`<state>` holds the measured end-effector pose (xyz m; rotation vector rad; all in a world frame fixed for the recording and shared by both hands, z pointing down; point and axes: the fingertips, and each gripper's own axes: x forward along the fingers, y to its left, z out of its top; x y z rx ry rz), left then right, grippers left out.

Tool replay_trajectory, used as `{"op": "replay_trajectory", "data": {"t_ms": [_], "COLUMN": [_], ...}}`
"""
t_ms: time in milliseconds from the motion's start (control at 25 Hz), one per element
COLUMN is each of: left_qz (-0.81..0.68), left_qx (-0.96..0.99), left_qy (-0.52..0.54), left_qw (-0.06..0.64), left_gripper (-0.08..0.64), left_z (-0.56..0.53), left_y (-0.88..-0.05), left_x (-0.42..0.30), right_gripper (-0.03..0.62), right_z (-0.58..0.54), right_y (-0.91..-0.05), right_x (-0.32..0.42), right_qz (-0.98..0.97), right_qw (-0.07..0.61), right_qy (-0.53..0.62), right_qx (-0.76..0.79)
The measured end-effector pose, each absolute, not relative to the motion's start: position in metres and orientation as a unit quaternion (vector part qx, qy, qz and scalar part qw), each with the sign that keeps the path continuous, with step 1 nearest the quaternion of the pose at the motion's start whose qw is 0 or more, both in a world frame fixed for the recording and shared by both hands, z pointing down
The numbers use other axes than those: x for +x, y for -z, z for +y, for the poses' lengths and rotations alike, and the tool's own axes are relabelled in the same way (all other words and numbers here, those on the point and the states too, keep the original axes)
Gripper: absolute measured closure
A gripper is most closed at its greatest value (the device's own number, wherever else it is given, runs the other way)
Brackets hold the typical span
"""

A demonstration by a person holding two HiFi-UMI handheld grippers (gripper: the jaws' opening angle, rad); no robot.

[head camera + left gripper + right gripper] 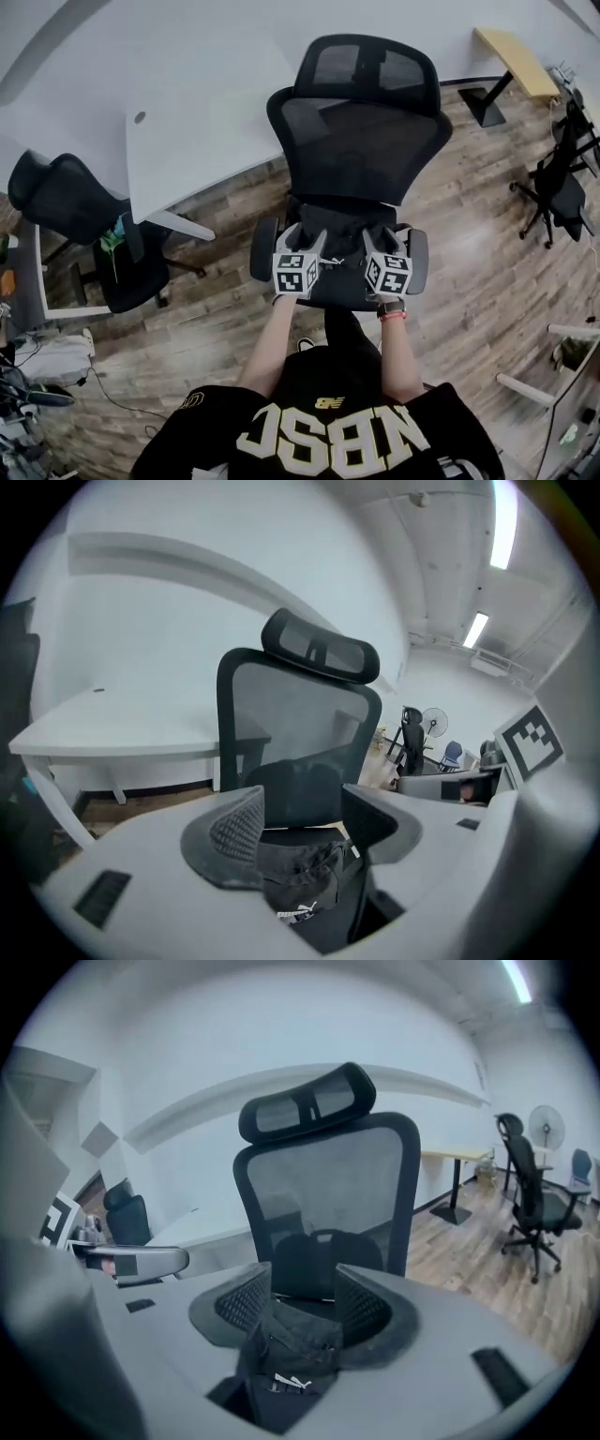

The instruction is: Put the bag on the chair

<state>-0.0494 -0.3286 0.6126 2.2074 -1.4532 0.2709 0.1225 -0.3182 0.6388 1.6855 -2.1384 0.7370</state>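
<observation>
**Inspector:** Count, left to right?

**Assistant:** One white worktop (187,141), one mesh chair (361,141), one black bag (298,876) lying on its seat, two grippers.

**Inspector:** Bag against the jaws?

**Assistant:** Left gripper (302,816): jaws fairly wide, bag fabric between them, not clamped. Right gripper (302,1290): jaws narrower, pinching the bunched fabric.

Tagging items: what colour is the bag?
The bag is black with a small white logo, clearest in the right gripper view.
</observation>
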Motion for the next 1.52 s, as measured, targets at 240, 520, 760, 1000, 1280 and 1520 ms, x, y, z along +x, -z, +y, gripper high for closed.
{"op": "replay_trajectory", "data": {"t_ms": [240,520,760,1000,1280,1520], "left_qz": [-0.537,-0.546,-0.541,-0.532,-0.526,-0.53], "left_qx": [0.822,0.828,0.838,0.846,0.85,0.848], "left_qy": [-0.055,-0.015,-0.014,0.002,0.013,0.024], "left_qw": [0.183,0.129,0.07,0.029,0.017,0.014], "left_gripper": [0.336,0.415,0.483,0.52,0.545,0.545], "left_z": [-0.312,-0.297,-0.283,-0.269,-0.266,-0.268], "left_y": [-0.542,-0.47,-0.428,-0.403,-0.384,-0.377], "left_x": [-0.056,-0.065,-0.06,-0.048,-0.046,-0.048], "right_gripper": [0.417,0.507,0.55,0.583,0.583,0.583], "right_z": [-0.315,-0.297,-0.279,-0.264,-0.258,-0.257], "right_y": [-0.554,-0.486,-0.444,-0.417,-0.404,-0.398], "right_x": [0.119,0.119,0.122,0.128,0.129,0.13], "right_qz": [-0.769,-0.777,-0.778,-0.777,-0.782,-0.782], "right_qw": [0.113,0.079,0.043,0.028,0.029,0.035], "right_qy": [-0.19,-0.161,-0.123,-0.086,-0.063,-0.051], "right_qx": [0.6,0.603,0.615,0.623,0.62,0.62]}}
